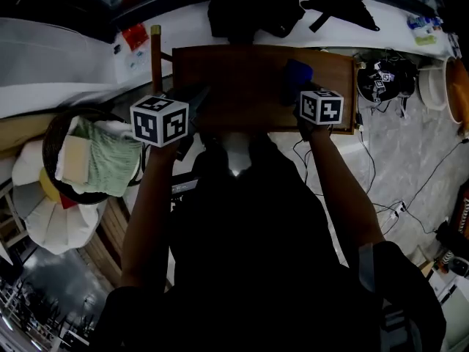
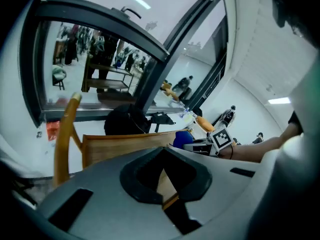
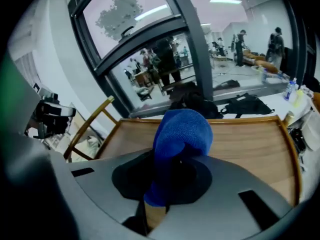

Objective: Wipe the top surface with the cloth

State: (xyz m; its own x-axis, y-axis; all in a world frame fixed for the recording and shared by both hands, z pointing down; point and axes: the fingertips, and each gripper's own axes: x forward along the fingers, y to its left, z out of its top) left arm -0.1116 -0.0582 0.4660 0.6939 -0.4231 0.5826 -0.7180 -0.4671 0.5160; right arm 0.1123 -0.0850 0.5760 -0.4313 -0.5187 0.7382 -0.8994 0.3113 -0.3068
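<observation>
My right gripper point(image 3: 170, 176) is clamped on the bunched blue knitted cloth point(image 3: 182, 134), which sits over the right part of the brown wooden tabletop point(image 3: 250, 144). My left gripper point(image 2: 163, 179) hangs by the table's near left corner. Its jaws seem to be together on nothing, though that view is dim.

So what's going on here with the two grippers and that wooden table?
A person holds a gripper in each hand over a wooden table. The right gripper is clamped on a blue cloth, which bunches up over the tabletop. The left gripper is shut with nothing in it, over the table's left part.
</observation>
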